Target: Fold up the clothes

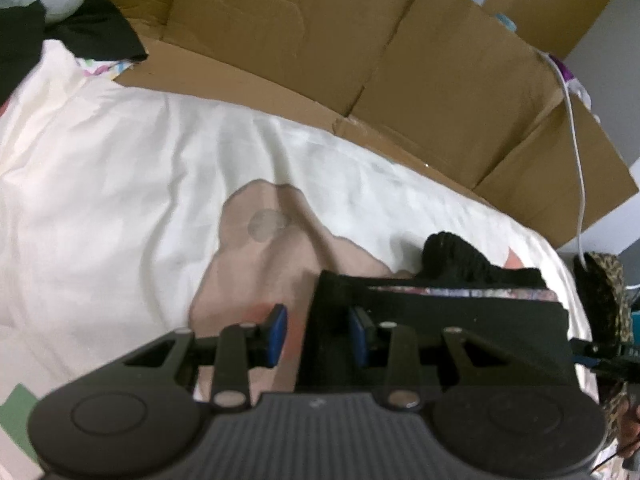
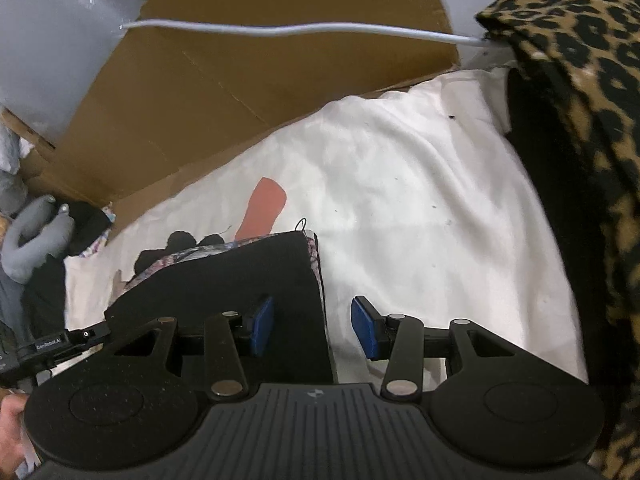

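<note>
**Bed sheet, cardboard wall, 1 black garment between 2 grippers**

A cream bed sheet [image 1: 120,184] with pale pink and salmon printed shapes covers the surface, and flattened brown cardboard [image 1: 400,60] stands along its far edge, ahead of both sets of fingers. A white cable [image 2: 280,32] runs across the cardboard in the right wrist view, and leopard-print fabric [image 2: 580,100] fills the area right of the right gripper's fingers. Far off to the left of those fingers lies a grey soft toy [image 2: 32,232].

The black garment [image 1: 460,320], folded flat with a patterned inner edge showing along its far side, lies on the sheet. A bunched black knit piece [image 1: 460,256] sits just beyond it.

The left gripper [image 1: 318,334] has its 2 blue-padded fingers spread apart. The garment's left edge lies between them: the right pad is over the black cloth, the left pad over the sheet. Neither pad is pressed onto the fabric.

The right gripper [image 2: 313,327] is likewise spread. The garment's right edge [image 2: 316,280] runs between its fingers, with the left pad over the black cloth and the right pad over bare sheet.
</note>
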